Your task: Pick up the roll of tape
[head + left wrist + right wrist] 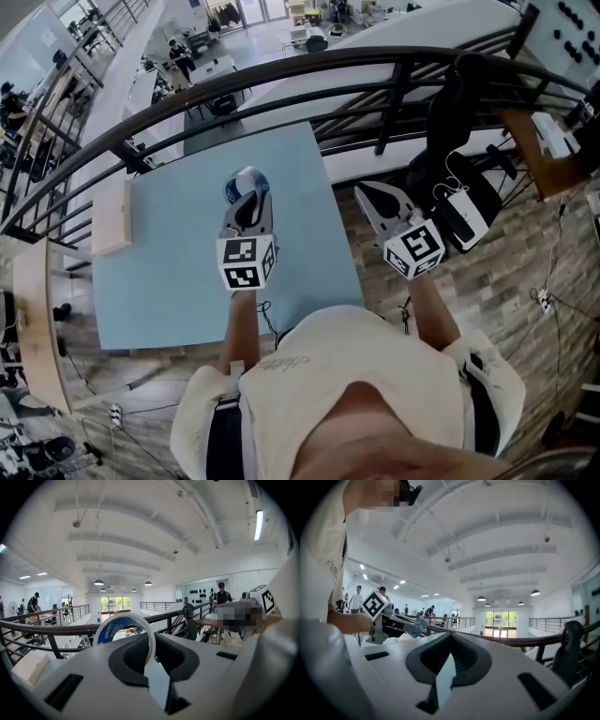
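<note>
The roll of tape (pixel 246 181), white with a blue inner ring, stands on edge between the jaws of my left gripper (pixel 247 194), held above the light blue table (pixel 169 253). In the left gripper view the tape roll (pixel 123 629) rises out of the left gripper (pixel 149 656), which is shut on its lower rim. My right gripper (pixel 364 190) hangs off the table's right edge, jaws together with nothing in them. The right gripper view shows the right gripper (pixel 449 658) pointing level, with the left gripper (pixel 410 626) and the tape (pixel 422 622) off to its left.
A pale wooden box (pixel 112 217) lies at the table's left edge. A dark curved railing (pixel 281 70) runs behind the table. Black gear (pixel 459 112) and a white device with cables (pixel 464 217) sit by the rail at right.
</note>
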The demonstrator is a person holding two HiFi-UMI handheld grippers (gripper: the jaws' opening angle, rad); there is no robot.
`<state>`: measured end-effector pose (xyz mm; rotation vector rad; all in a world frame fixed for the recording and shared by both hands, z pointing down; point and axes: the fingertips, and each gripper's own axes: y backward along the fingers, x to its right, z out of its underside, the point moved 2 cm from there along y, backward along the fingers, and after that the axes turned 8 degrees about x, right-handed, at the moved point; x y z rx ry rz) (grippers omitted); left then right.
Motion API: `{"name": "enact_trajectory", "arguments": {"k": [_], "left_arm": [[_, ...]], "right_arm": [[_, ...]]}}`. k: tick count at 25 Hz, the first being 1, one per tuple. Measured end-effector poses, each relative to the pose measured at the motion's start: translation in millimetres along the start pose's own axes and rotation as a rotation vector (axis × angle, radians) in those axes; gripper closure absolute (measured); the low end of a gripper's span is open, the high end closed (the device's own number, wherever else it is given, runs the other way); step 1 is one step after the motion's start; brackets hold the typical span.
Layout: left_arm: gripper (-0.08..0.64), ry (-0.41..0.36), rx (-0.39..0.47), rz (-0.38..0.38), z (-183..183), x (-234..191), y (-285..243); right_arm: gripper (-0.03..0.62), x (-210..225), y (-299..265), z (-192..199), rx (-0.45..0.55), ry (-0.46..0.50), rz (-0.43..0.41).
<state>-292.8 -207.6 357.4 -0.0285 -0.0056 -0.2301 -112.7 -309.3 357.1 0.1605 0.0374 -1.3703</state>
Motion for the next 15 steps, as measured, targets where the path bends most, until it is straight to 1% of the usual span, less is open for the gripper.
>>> {"name": "enact_trajectory", "arguments": {"k": [3,15], "left_arm": [[0.503,0.005,-0.003,0.001,1.8,0.3,1.4],[0.503,0.008,-0.006,0.006,5.3,13.6,0.0]], "right_arm": [[0.587,-2.1,1.2,-0.1,0.003,-0.013,0.004],[0.586,4.5,16.4,3.9,-0.004,-0.009,0.015]]}}
